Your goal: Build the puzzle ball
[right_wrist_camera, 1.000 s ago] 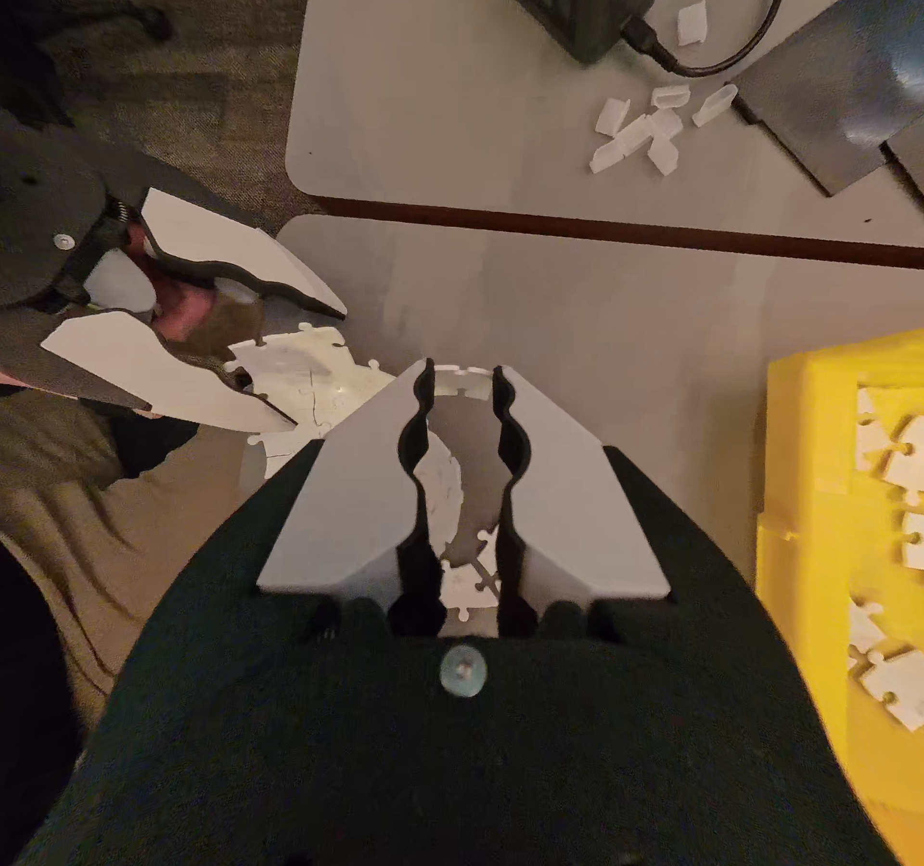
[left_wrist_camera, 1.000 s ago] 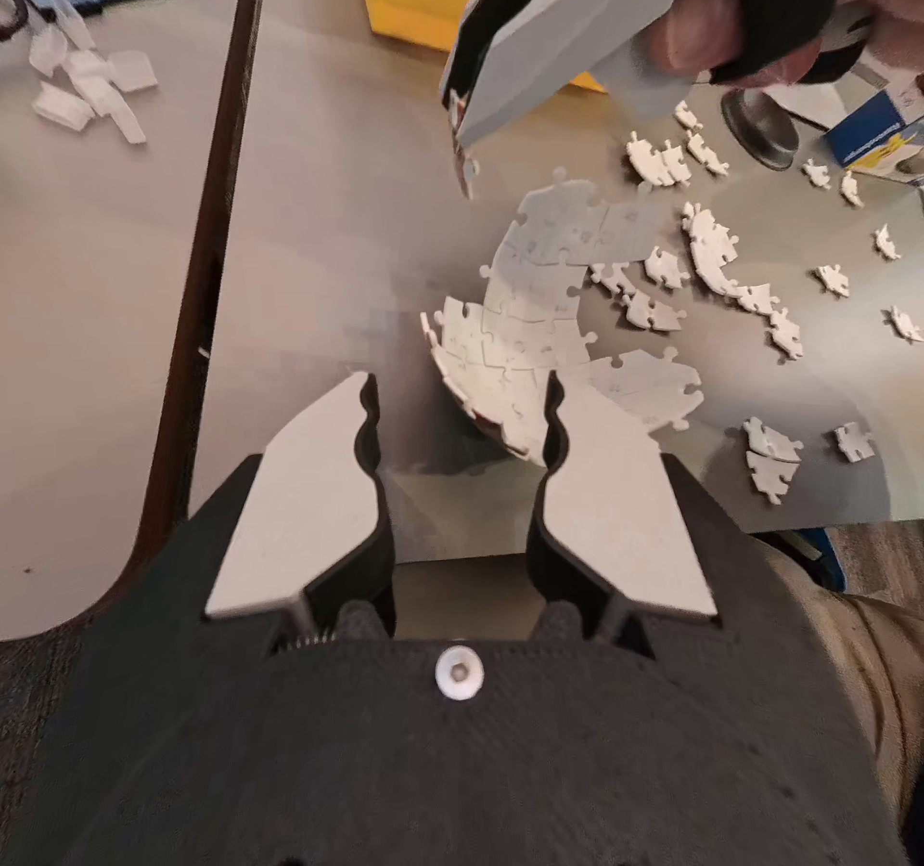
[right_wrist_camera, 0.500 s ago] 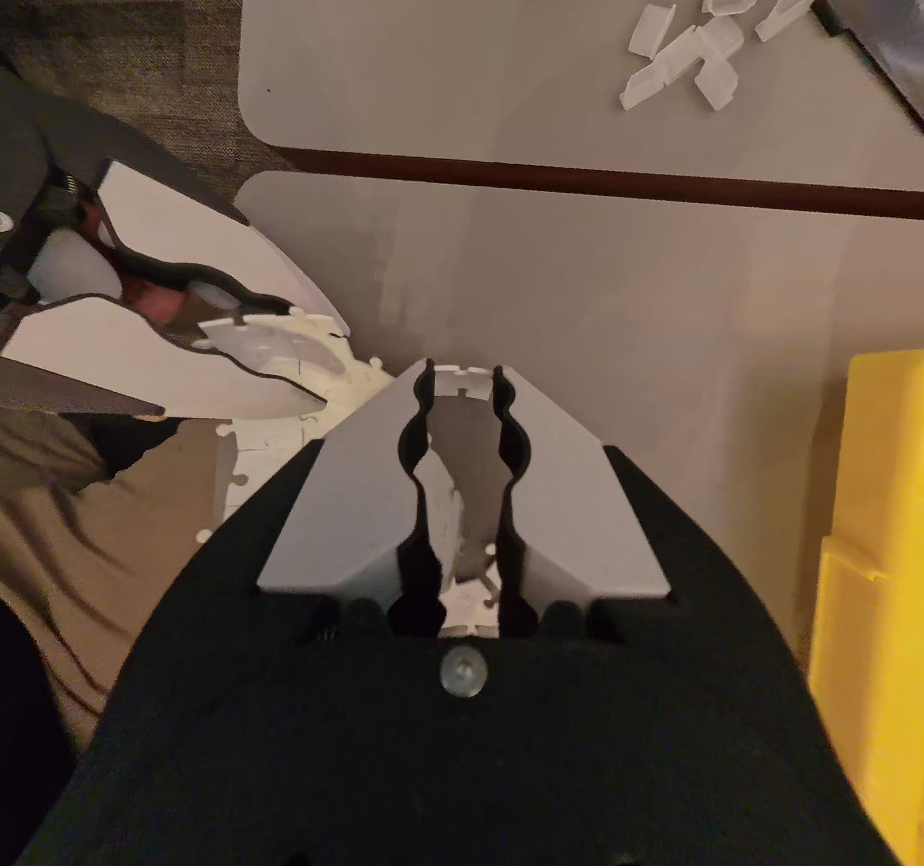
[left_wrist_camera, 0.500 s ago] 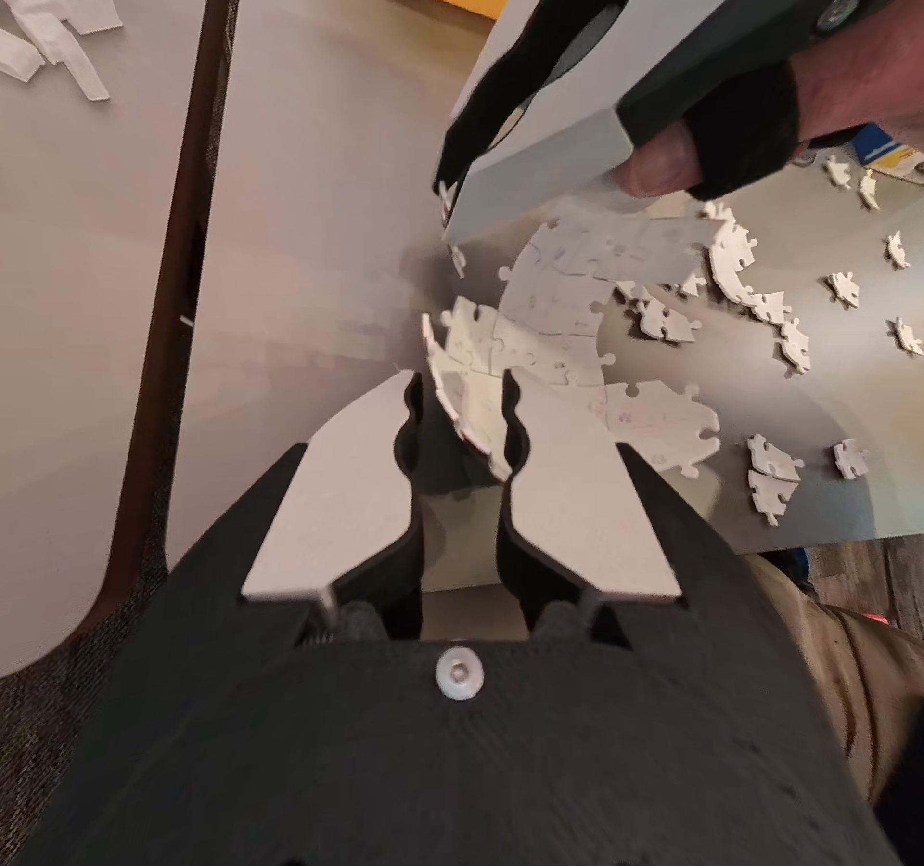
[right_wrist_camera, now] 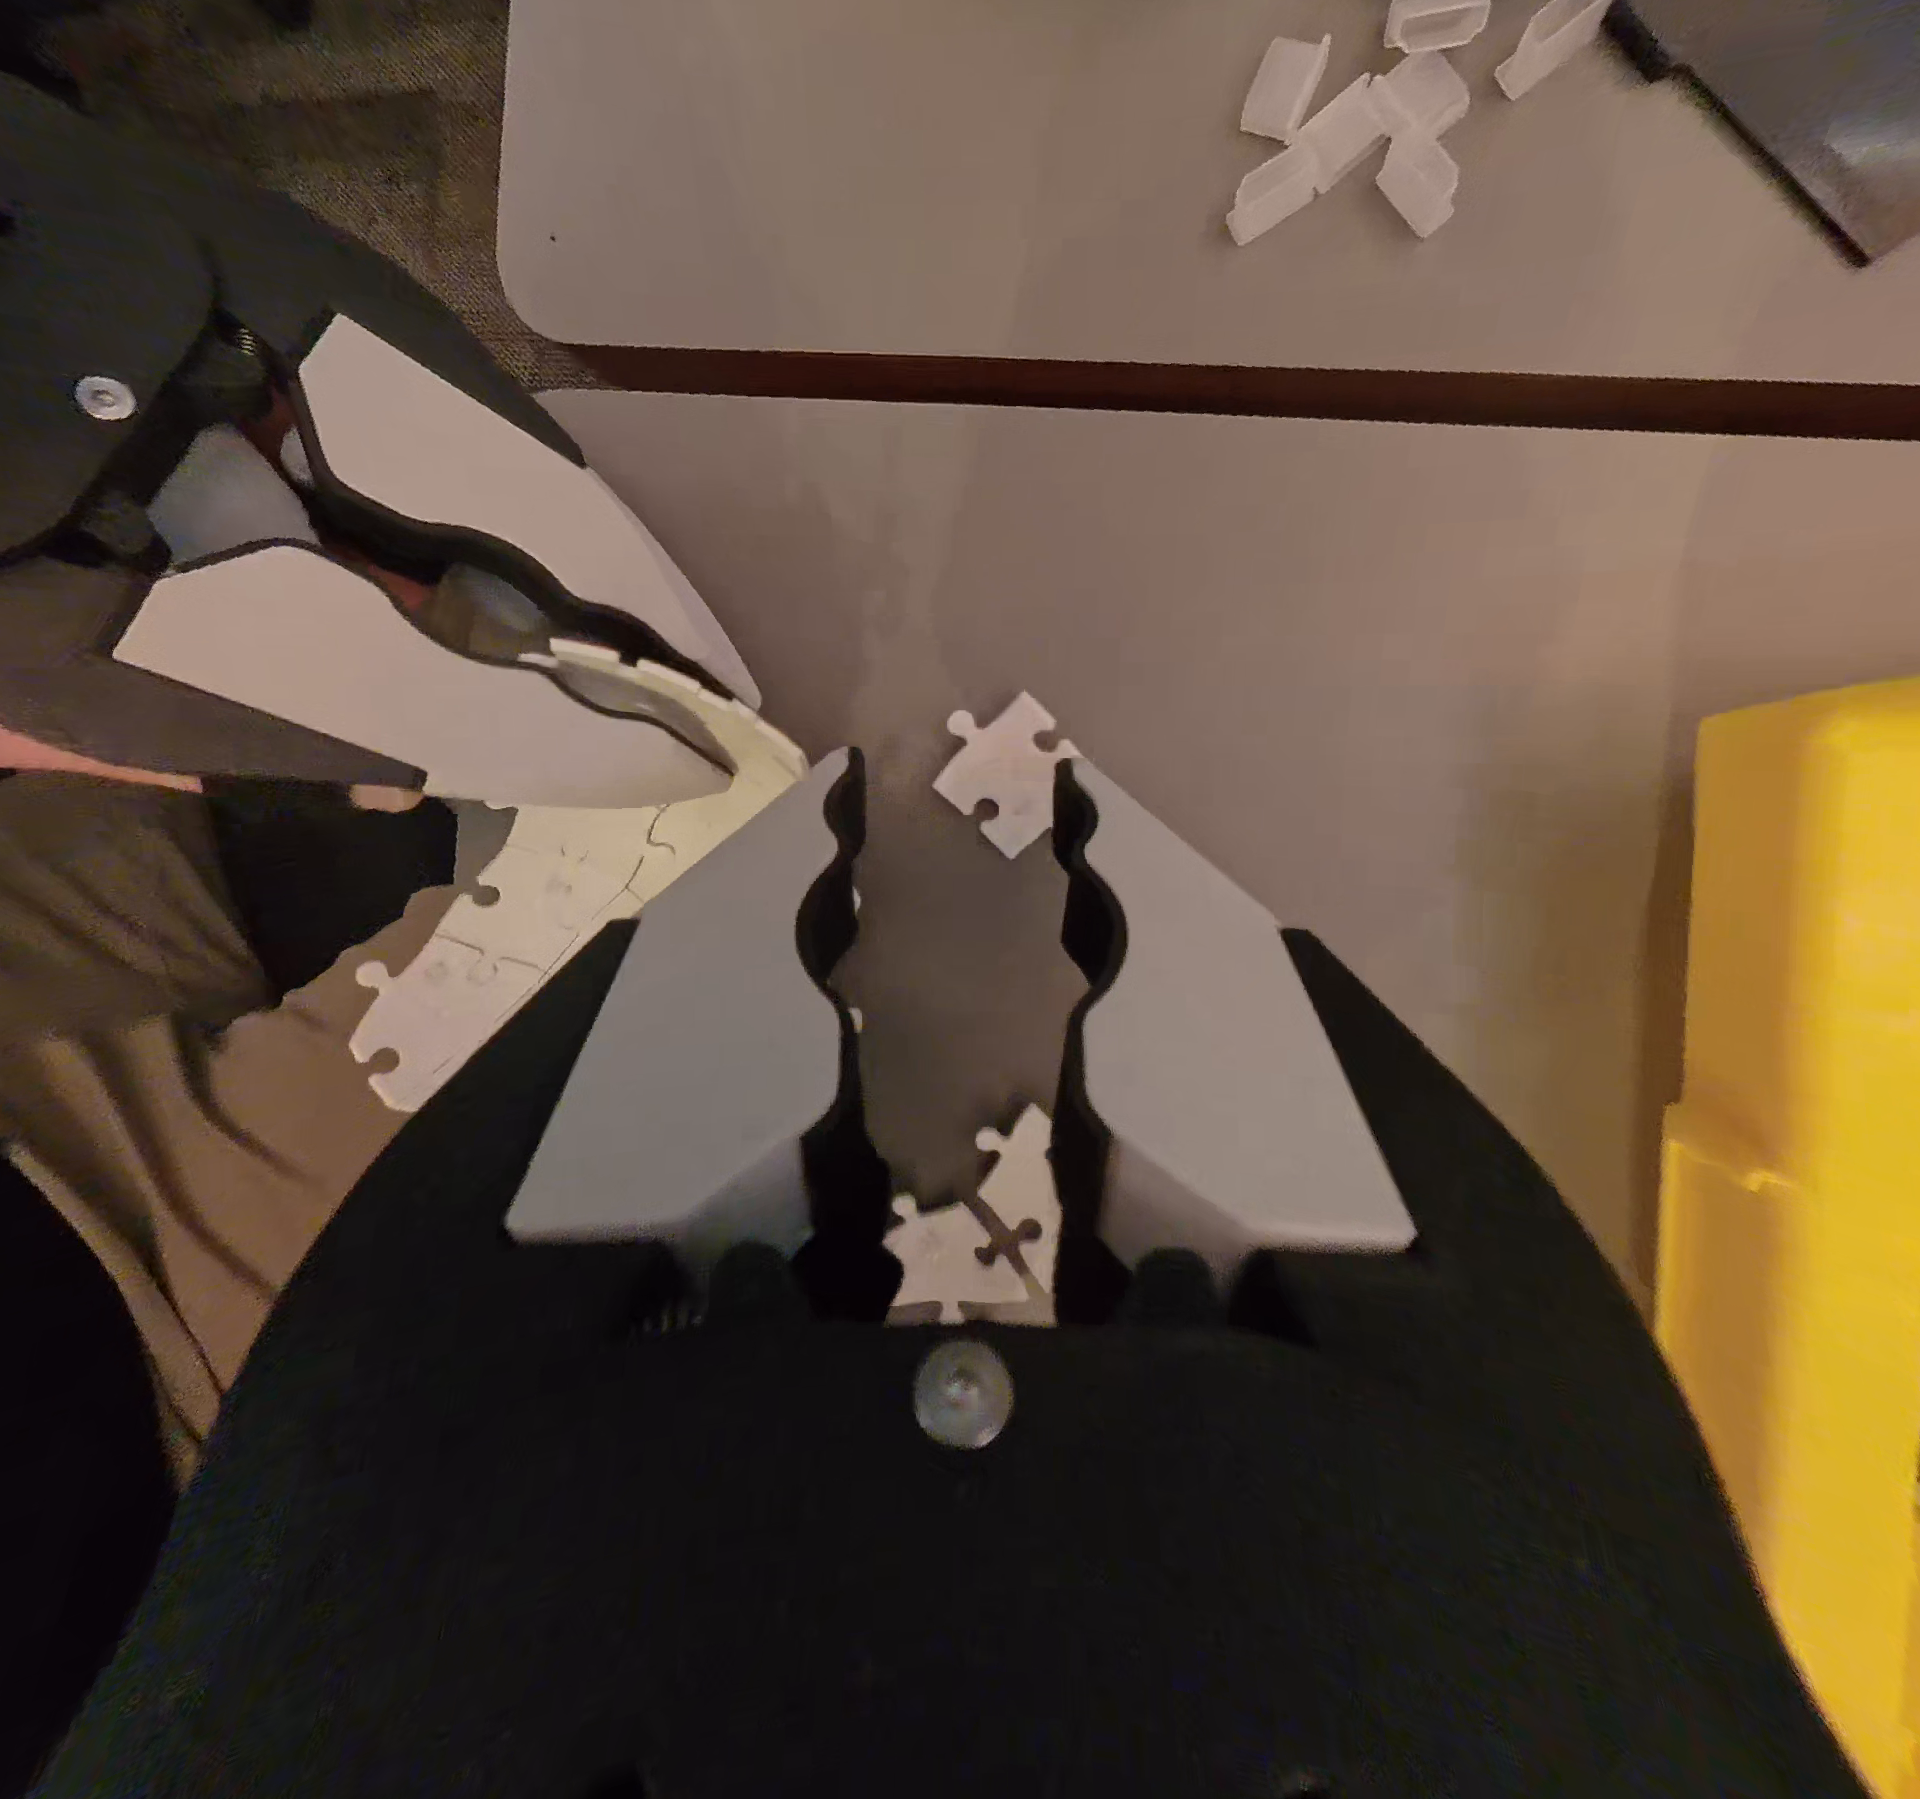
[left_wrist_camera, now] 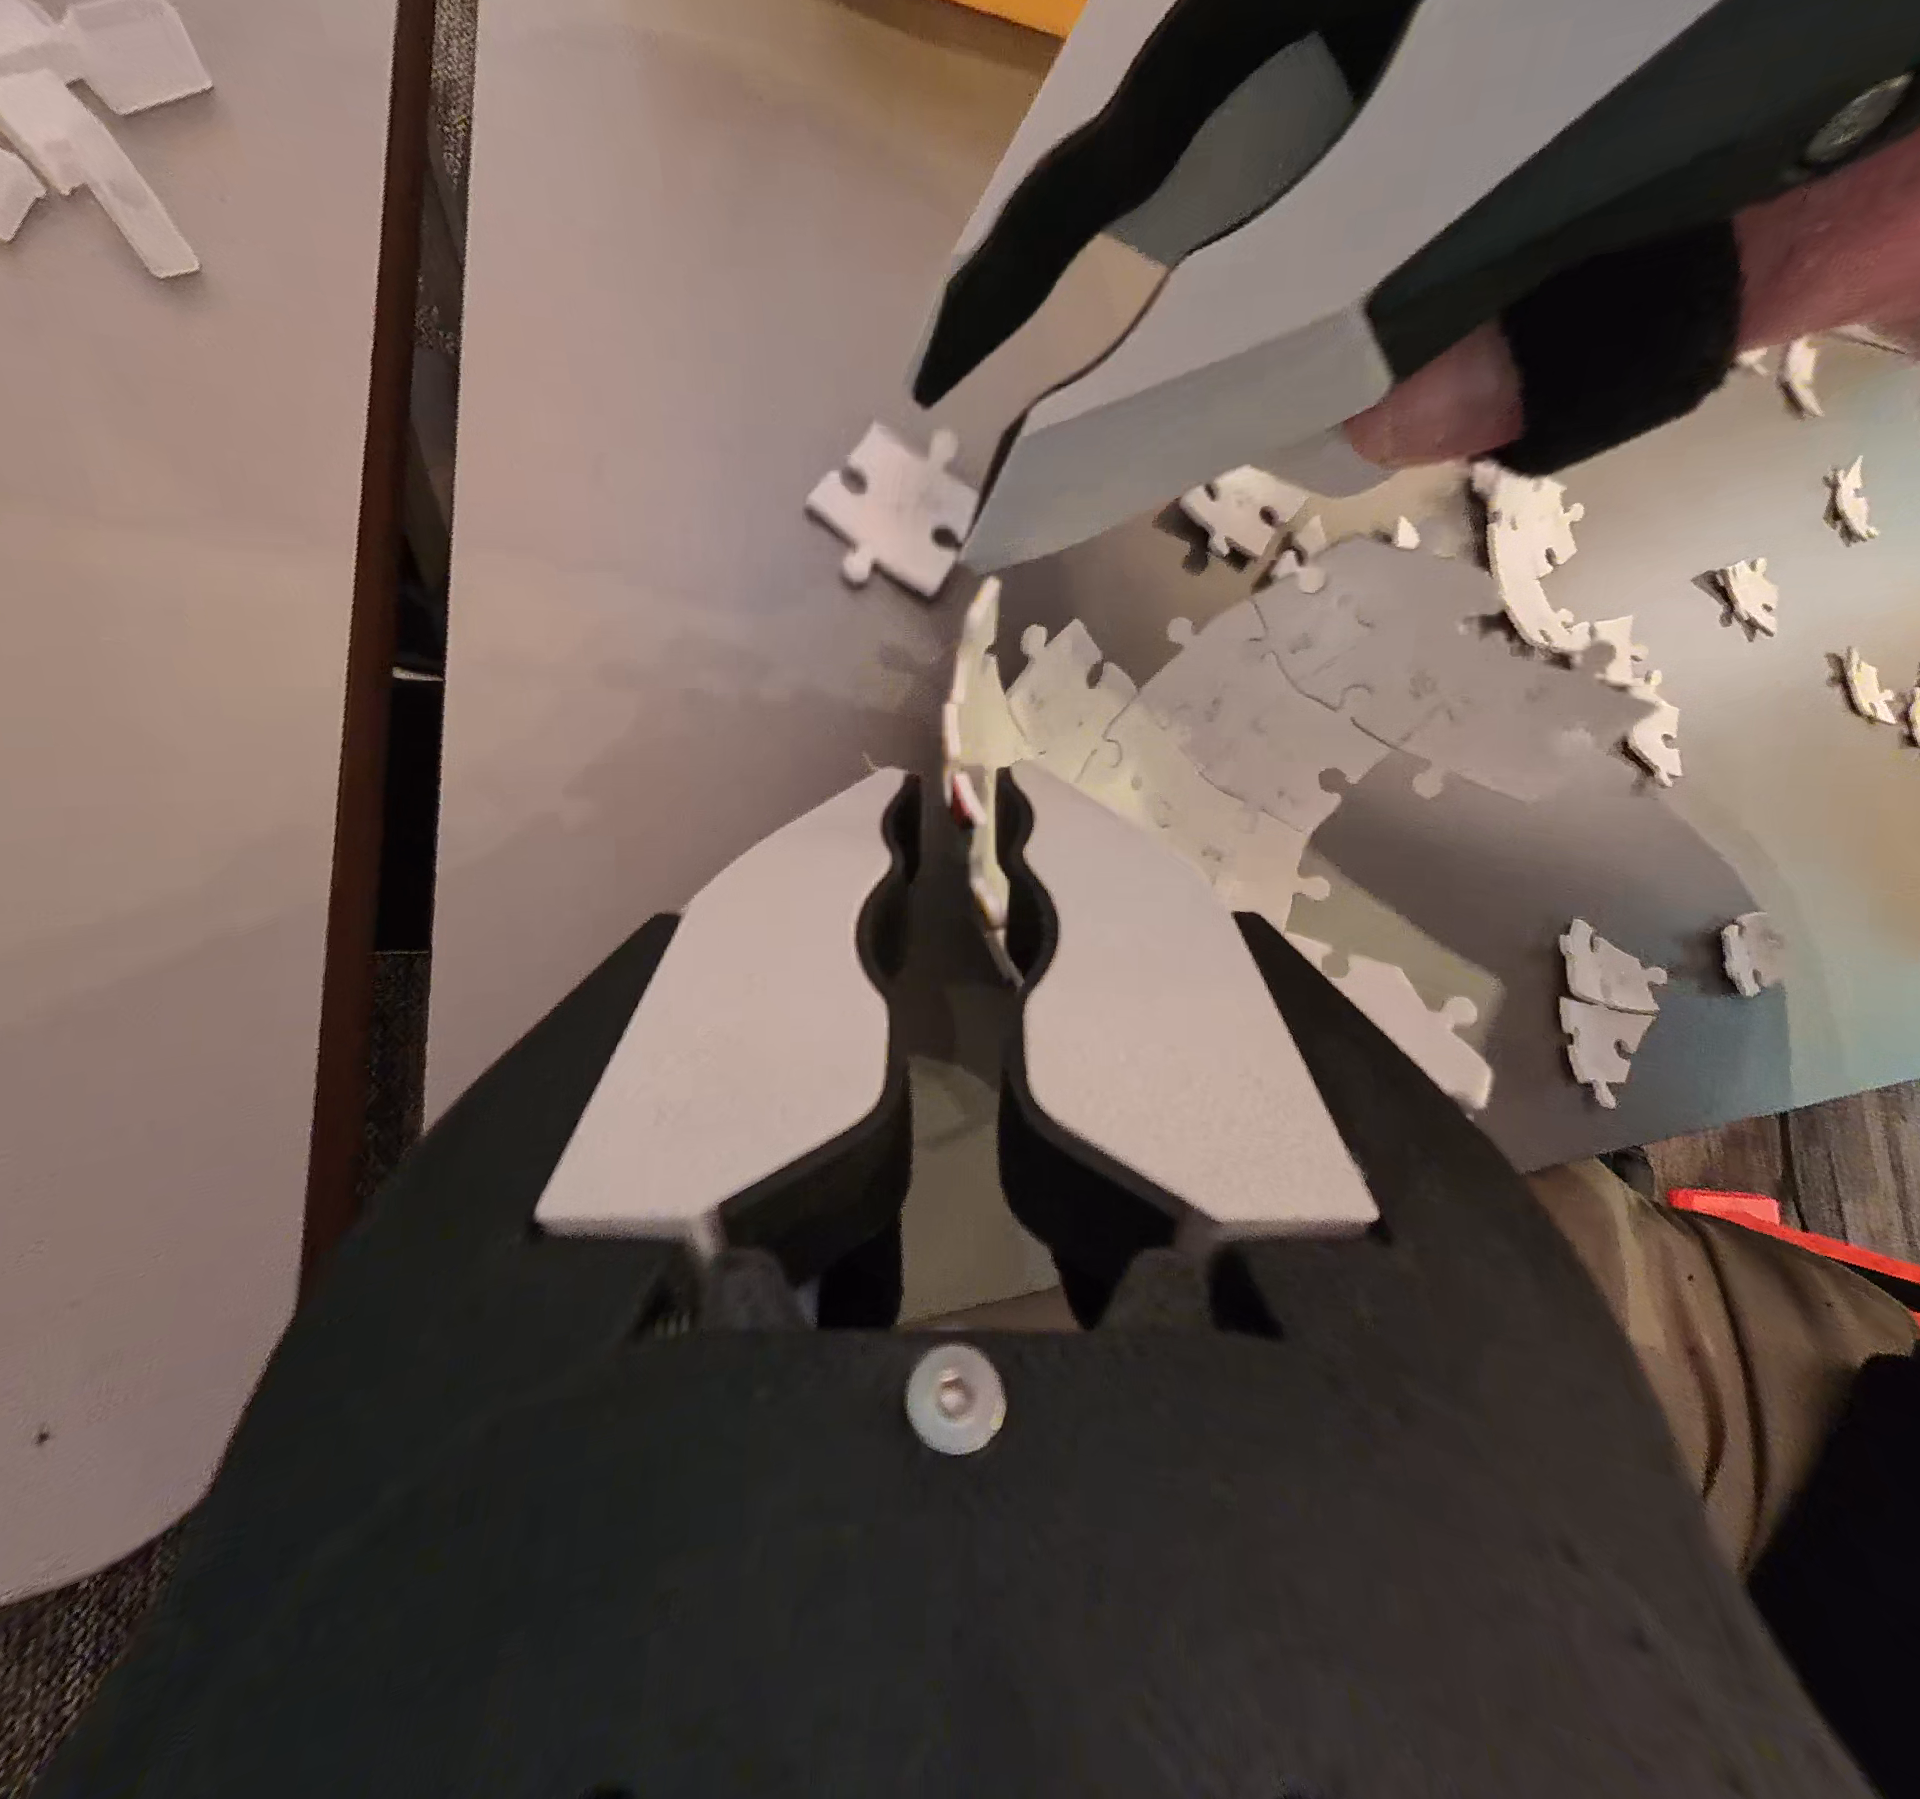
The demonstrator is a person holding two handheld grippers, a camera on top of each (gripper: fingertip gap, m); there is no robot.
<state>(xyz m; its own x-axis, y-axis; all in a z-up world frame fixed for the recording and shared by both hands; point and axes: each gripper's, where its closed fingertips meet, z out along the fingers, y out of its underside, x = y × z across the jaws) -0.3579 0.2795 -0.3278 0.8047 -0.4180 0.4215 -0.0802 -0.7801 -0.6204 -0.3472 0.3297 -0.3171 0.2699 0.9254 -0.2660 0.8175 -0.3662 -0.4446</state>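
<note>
The partly built puzzle ball [left_wrist_camera: 1247,710] is a curved white shell of joined pieces, standing on edge on the grey table. My left gripper [left_wrist_camera: 958,788] is shut on the shell's left rim; the right wrist view shows it [right_wrist_camera: 738,736] clamped on that rim, with the shell [right_wrist_camera: 561,876] below. My right gripper [right_wrist_camera: 956,767] is open and empty. A single loose white piece [right_wrist_camera: 1003,783] lies flat on the table between its fingertips. In the left wrist view that piece [left_wrist_camera: 899,513] lies just left of the right gripper's fingers [left_wrist_camera: 1195,419], above the shell.
Several loose pieces [left_wrist_camera: 1538,554] lie scattered right of the shell, and a few more [right_wrist_camera: 987,1219] lie under my right gripper. A yellow bin [right_wrist_camera: 1808,1022] stands at the right. A dark seam [right_wrist_camera: 1247,388] separates a second table with clear plastic caps [right_wrist_camera: 1351,118]. One gripper's finger ends stand about 6 centimeters off the other's.
My right gripper opened and let go of the piece it carried, which now lies on the table. My left gripper moved in and closed on the shell's rim.
</note>
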